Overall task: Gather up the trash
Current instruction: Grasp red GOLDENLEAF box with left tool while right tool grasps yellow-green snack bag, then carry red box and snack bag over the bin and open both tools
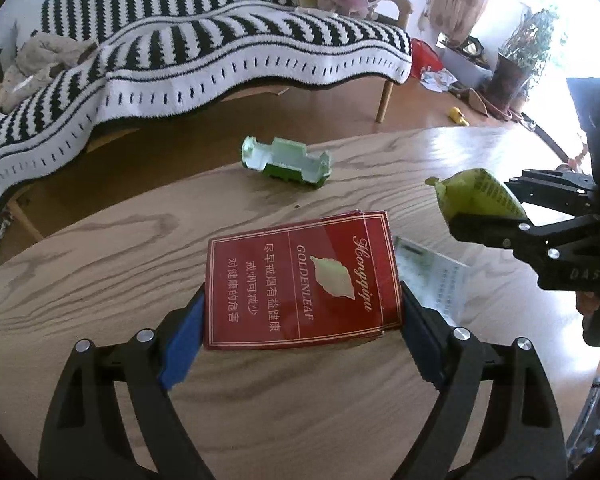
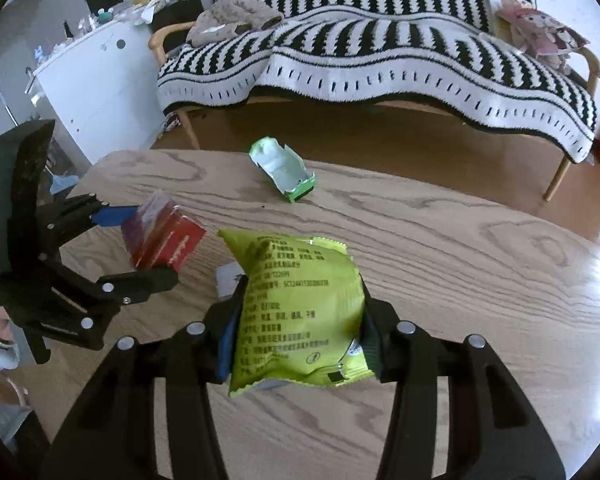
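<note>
Trash here is three pieces: a flat red cardboard cigarette pack (image 1: 302, 282), a lime-green plastic snack packet (image 2: 298, 312) and a torn pale green carton (image 1: 288, 162).

Left gripper (image 1: 302, 320) is held low over the round wooden table (image 1: 100, 248), pointing toward the far edge. Its jaws are closed halfway on the red pack, one blue pad on each long side, and in the right wrist view the pack appears lifted off the wood.

Right gripper (image 2: 300, 320) is at the right of it, near and at about the same height, also pointing to the far side. Its jaws press the green packet from both sides; the packet stands up between the fingers above the table.

The torn carton lies open on the far part of the table, well apart from both grippers. A whitish printed paper (image 1: 436, 276) lies just right of the red pack; what it is I cannot tell well. Behind the table stands a sofa with a black and white striped blanket (image 1: 220, 52).
</note>
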Tool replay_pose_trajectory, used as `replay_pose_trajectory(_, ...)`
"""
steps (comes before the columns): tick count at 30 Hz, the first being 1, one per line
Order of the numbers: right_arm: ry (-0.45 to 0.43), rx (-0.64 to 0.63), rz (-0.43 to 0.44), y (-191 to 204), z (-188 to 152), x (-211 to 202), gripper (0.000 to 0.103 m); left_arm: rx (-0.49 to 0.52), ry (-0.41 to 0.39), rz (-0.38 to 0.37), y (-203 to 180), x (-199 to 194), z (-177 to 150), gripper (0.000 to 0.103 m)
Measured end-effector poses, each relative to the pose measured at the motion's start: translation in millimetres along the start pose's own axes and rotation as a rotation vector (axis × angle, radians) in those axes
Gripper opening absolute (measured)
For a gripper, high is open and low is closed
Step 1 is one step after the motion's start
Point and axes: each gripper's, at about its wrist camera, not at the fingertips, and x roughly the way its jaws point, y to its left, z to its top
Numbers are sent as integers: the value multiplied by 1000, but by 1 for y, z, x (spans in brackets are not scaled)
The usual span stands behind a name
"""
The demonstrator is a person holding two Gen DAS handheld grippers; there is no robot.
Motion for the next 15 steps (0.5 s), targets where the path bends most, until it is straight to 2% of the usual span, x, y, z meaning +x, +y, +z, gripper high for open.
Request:
replay_pose_trajectory(3, -41, 7, -6, 6, -3, -36, 48, -2, -29, 9, -12, -26, -4, 85)
replay_pose_trajectory(7, -92, 10, -28, 15, -15, -95, 48, 29, -70, 13, -47, -68, -11, 85)
replay_pose_trajectory(11, -146, 22, -76, 21, -46, -173, 48, 46, -122, -17, -92, -115, -22, 85)
replay_pose_trajectory(15, -183, 48, -139, 21, -91, -239, 48, 69, -156, -95, -144, -156, -38, 85)
